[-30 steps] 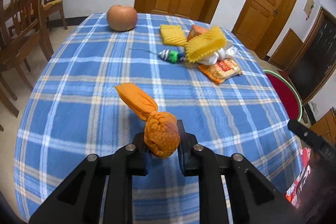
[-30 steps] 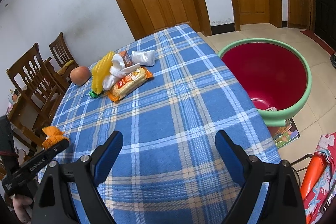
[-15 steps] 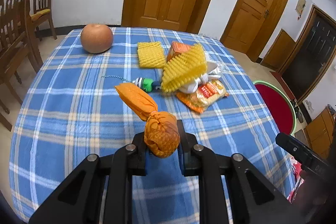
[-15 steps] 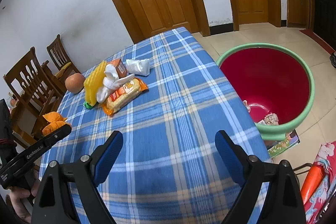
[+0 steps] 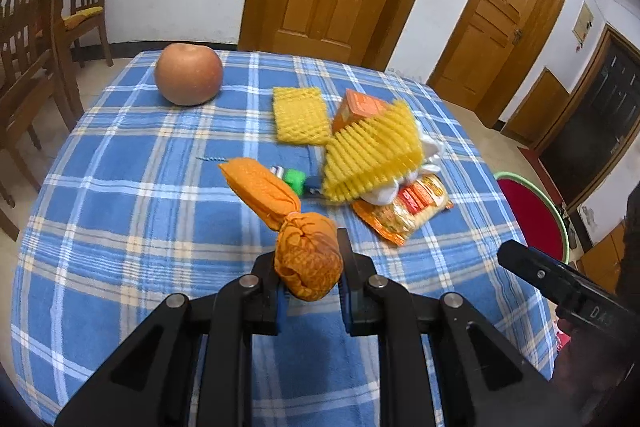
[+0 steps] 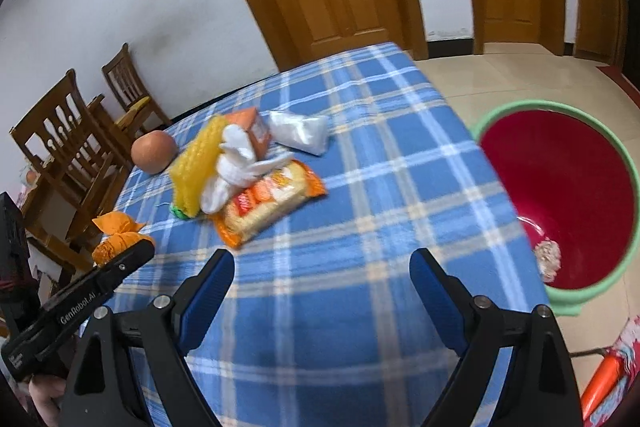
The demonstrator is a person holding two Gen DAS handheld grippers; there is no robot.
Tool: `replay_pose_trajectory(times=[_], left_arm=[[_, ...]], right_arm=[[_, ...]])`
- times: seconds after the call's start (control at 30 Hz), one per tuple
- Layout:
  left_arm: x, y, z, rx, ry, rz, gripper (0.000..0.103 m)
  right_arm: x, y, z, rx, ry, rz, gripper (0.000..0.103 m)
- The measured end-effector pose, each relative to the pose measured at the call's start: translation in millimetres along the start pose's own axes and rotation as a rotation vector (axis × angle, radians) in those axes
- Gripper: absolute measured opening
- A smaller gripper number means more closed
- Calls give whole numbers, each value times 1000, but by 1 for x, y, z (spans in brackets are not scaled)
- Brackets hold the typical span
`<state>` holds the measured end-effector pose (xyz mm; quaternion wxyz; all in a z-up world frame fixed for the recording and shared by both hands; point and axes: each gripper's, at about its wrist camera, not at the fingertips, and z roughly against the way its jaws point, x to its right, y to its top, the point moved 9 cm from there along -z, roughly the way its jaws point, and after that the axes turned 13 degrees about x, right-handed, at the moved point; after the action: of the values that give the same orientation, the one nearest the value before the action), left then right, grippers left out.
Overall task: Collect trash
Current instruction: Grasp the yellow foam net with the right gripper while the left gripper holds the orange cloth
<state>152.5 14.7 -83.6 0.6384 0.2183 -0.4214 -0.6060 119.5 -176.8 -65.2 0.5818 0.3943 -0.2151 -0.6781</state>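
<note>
While the left gripper [image 5: 308, 285] is clamped on the knotted orange mesh bag [image 5: 306, 259] (tail sticking up and away), the right gripper [image 6: 320, 291] hangs over the bench [image 6: 360, 227] with jaws wide apart, empty. Red bin [image 6: 560, 187] sits on the floor, right of the bench; the right gripper is nearer it.

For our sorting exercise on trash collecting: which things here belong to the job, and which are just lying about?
Belongs to the job:
- orange net, clamped in the left gripper
- yellow foam nets
- snack wrapper
- red bin
- right gripper, open

Lying about:
- apple
- wooden chairs
</note>
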Motion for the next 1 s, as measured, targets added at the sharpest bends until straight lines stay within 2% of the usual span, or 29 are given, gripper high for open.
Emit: replay_pose_trajectory(times=[0.3, 0.37, 0.43, 0.5, 0.57, 0.77, 0.87, 0.9, 1.0], left_arm=[[-28, 15, 6, 35, 43, 28, 19], [-32, 16, 7, 38, 46, 37, 19], [-36, 17, 8, 40, 49, 42, 19], [-38, 17, 9, 43, 50, 45, 19], [-41, 18, 10, 46, 49, 50, 19], [-47, 20, 10, 49, 47, 66, 19], [-49, 20, 10, 50, 46, 70, 19], [-49, 20, 10, 50, 46, 71, 19], [-49, 20, 11, 51, 46, 71, 19]], right_arm=[[-50, 20, -18, 10, 72, 60, 91], [-62, 22, -23, 6, 96, 68, 87], [-72, 25, -29, -7, 128, 64, 79], [-80, 27, -36, -18, 154, 47, 75], [-85, 28, -42, -24, 166, 28, 71], [-100, 31, -61, -56, 189, 2, 51], [-103, 29, -68, -72, 192, 5, 31], [-103, 29, -69, -75, 193, 8, 17], [-104, 28, -67, -67, 198, 10, 14]])
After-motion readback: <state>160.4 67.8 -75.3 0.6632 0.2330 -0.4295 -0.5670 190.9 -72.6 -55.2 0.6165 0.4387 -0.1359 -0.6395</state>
